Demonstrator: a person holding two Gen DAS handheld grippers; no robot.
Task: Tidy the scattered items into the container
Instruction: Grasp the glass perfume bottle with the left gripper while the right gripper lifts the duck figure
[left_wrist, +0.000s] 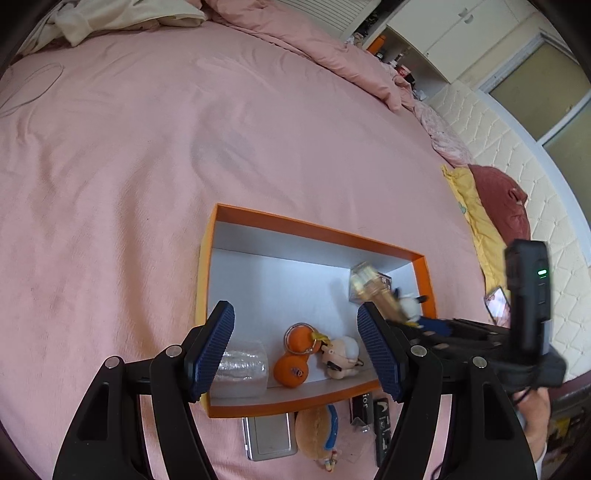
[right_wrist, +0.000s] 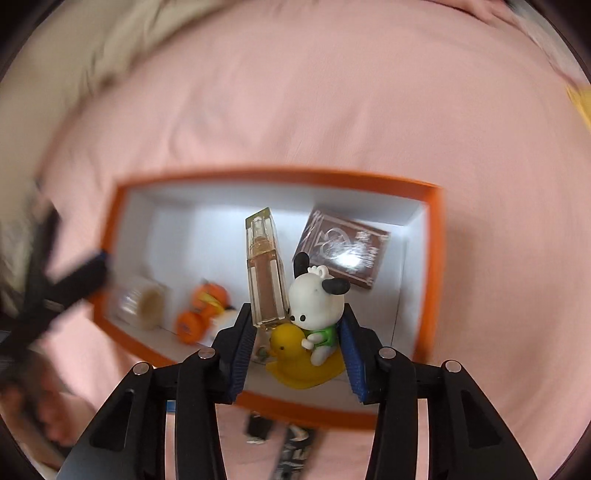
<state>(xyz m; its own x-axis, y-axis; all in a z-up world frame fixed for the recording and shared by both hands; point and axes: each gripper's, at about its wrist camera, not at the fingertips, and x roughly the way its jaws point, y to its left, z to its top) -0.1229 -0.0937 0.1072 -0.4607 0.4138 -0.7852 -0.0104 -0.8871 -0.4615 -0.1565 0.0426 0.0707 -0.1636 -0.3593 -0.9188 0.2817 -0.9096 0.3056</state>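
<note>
right gripper (right_wrist: 295, 350) clamps glossy dog-on-yellow-duck figurine (right_wrist: 312, 317) plus clear rectangular perfume bottle (right_wrist: 266, 273) over orange box (right_wrist: 430, 266) right end | left gripper (left_wrist: 295, 350) jaws wide, nothing held, above box near edge | box on pink bed (left_wrist: 147, 184); crinkly tape roll (left_wrist: 242, 369) sits inside, left near corner

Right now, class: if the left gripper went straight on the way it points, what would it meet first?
Probably the orange toy on the floor of the box, lying between the open left gripper fingers; depth is uncertain.
</note>
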